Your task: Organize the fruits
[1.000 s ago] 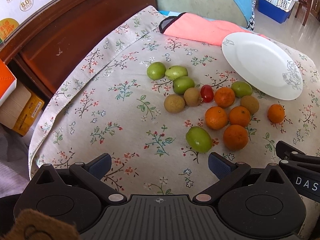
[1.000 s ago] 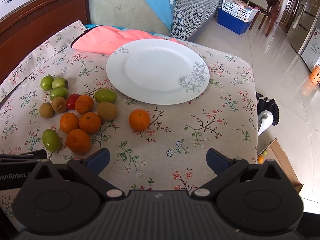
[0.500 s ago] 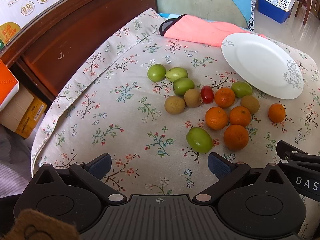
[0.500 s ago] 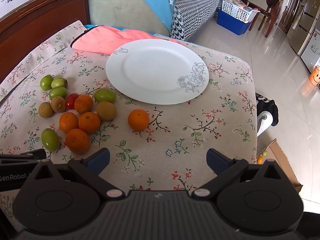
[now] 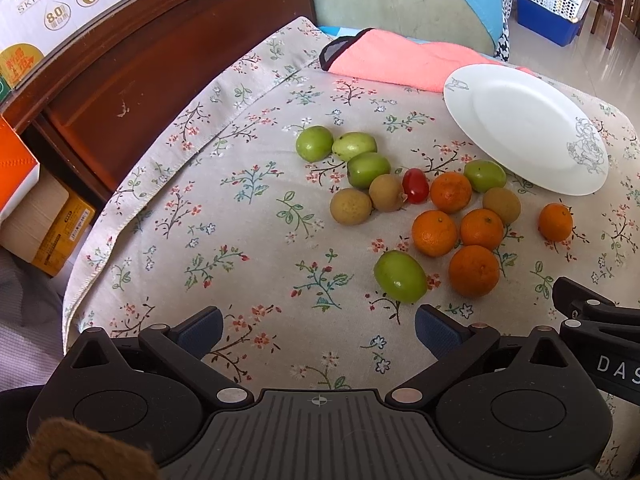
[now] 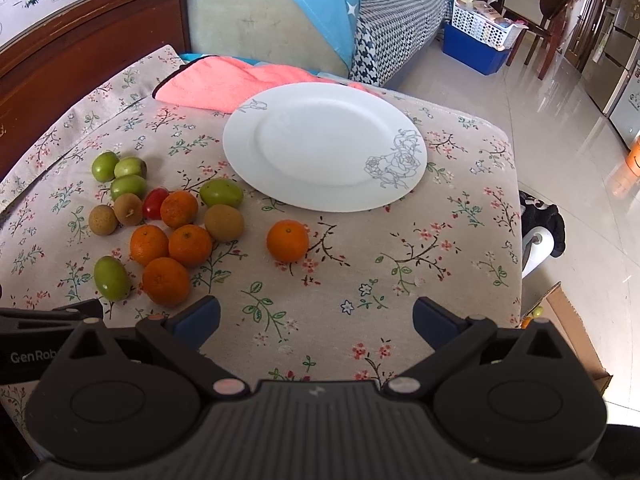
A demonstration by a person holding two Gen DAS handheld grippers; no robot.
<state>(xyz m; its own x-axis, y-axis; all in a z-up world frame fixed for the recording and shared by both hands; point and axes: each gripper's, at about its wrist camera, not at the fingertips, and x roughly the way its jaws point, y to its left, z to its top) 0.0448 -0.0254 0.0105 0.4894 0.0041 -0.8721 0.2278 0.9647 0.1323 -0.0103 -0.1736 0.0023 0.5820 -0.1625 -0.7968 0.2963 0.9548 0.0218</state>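
Note:
A cluster of fruit lies on the floral tablecloth (image 5: pixel 248 216): several oranges (image 5: pixel 434 233), green fruits (image 5: pixel 400 276), brown fruits (image 5: pixel 351 207) and one red cherry tomato (image 5: pixel 415 185). One orange (image 6: pixel 287 240) sits apart, just in front of the white plate (image 6: pixel 324 144), which holds nothing. My left gripper (image 5: pixel 318 330) hovers open near the table's front, a green fruit just beyond its right finger. My right gripper (image 6: pixel 316 318) is open over bare cloth, right of the cluster. Neither holds anything.
A pink cloth (image 6: pixel 224 84) lies behind the plate. A dark wooden cabinet (image 5: pixel 132 64) with boxes stands at the left. A sofa (image 6: pixel 320 8) is behind the table. The table's right edge drops to a tiled floor (image 6: pixel 560 120) with a cardboard box (image 6: pixel 568 336).
Both views have shifted only slightly; the left gripper has drifted a little to the left. The fruits and plate have not moved, and both grippers stay open.

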